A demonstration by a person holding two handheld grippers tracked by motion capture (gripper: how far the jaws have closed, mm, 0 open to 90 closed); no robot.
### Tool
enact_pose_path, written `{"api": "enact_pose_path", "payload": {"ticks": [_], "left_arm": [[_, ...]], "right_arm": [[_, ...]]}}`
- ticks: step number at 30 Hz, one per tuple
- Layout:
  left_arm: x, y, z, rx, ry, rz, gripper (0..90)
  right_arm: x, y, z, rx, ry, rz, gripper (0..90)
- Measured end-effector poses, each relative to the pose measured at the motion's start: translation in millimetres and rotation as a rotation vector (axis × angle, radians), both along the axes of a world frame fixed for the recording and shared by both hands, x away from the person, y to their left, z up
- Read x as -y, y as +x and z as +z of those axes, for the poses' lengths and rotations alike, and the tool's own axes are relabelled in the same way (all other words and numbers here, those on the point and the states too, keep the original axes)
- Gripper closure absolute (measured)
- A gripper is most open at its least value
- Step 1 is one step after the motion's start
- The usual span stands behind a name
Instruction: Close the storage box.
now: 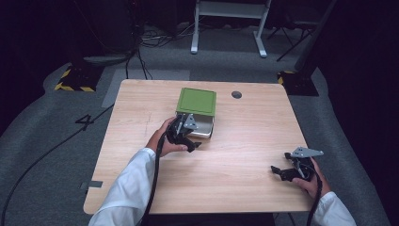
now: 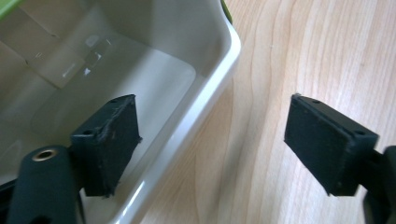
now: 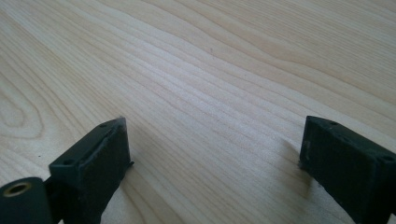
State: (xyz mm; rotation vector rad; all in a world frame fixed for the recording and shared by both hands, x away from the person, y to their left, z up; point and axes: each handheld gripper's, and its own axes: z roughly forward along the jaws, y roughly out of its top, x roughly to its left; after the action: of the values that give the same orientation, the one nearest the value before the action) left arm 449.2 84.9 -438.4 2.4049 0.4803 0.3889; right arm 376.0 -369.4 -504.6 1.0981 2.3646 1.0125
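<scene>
A shallow white box point(image 1: 205, 128) lies near the table's middle, and its green lid point(image 1: 196, 101) is slid back so the near end is uncovered. My left gripper point(image 1: 187, 128) is open at that uncovered end. In the left gripper view one jaw hangs inside the box and the other stands outside over the wood, with the box's white rim point(image 2: 210, 100) between them. What I see of the box's inside point(image 2: 116, 74) is bare. My right gripper point(image 1: 282, 172) is open low over the table near the front right, with only wood point(image 3: 210, 93) between its jaws.
The wooden table point(image 1: 141, 179) has a round cable hole point(image 1: 236, 94) at the back right of the box. Beyond the table are a white desk frame point(image 1: 230, 23), cables on the grey floor and yellow-black marked bases point(image 1: 75, 82).
</scene>
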Motion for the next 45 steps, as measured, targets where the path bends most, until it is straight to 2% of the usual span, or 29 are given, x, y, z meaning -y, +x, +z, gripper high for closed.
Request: {"api": "enact_pose_path", "payload": {"ticks": [5,8,10,20,31,45], "left_arm": [[-6.0,-8.7,4.2,0.024,0.023,0.009,17.8],[-11.1,-13.4,6.2,0.044,0.022,0.025,17.8],[-14.6,-16.1,6.8,0.041,0.020,0.033,17.8],[-30.9,-34.5,5.3,0.049,0.060,0.051,17.9],[-53.2,-56.2,-5.6,0.047,0.093,0.093,17.8],[-84.6,-72.1,-19.7,0.030,0.070,0.154,17.7]], "right_arm": [[0.3,0.4,0.0,0.000,0.000,0.006,8.2],[0.0,1.1,0.0,-0.001,0.000,0.009,8.0],[-0.2,1.5,0.0,-0.001,0.000,0.009,7.8],[-0.5,1.6,0.1,-0.002,-0.001,0.008,7.8],[-0.7,2.1,0.0,-0.001,-0.001,0.011,7.7],[-0.6,2.4,0.0,-0.002,0.000,0.015,7.6]]}}
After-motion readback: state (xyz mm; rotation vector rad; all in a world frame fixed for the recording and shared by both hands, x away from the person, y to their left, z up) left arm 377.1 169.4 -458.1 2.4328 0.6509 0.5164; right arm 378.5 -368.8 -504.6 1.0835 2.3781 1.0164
